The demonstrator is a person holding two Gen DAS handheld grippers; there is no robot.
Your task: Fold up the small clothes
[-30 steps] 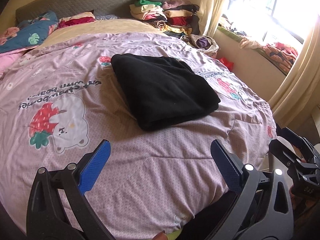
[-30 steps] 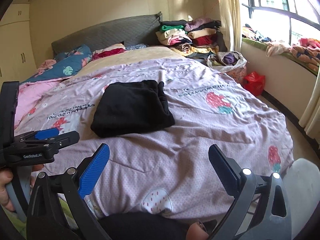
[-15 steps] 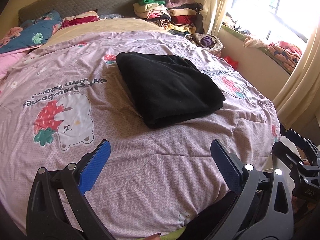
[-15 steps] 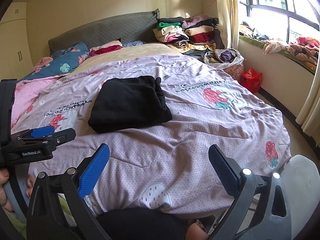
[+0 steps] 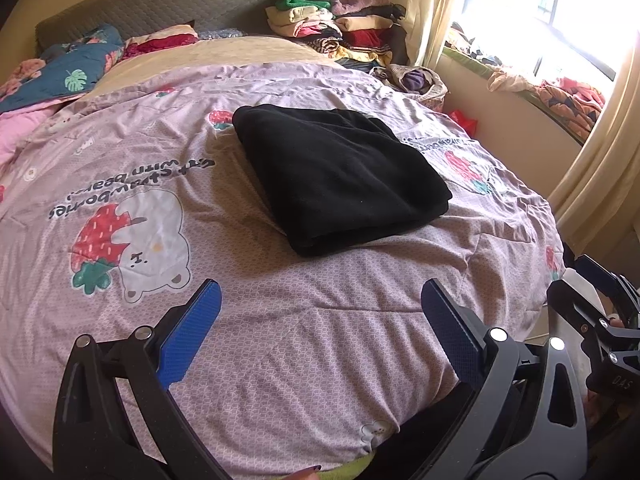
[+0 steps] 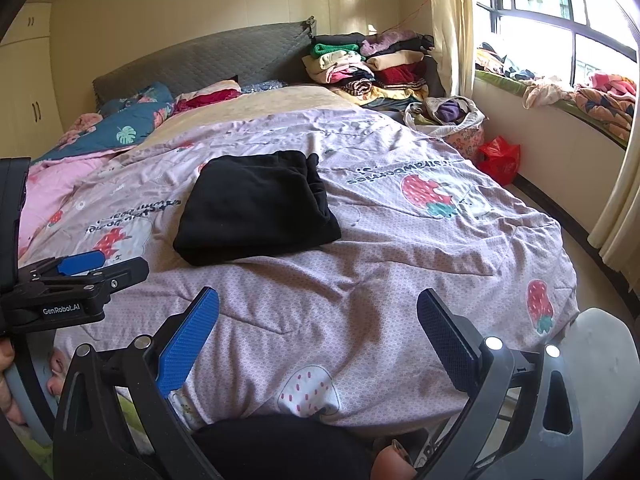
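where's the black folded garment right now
The black folded garment lies in the middle of the pink strawberry quilt, ahead of both open grippers in both wrist views, right of the upside-down bear print.

Home bedroom, bed [image 6: 400,264], headboard [image 6: 208,64], stacked clothes [image 6: 368,64]

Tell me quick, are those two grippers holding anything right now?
Left gripper: open, holding nothing, above the bedspread.
Right gripper: open, holding nothing; the folded black garment lies apart on the bed.
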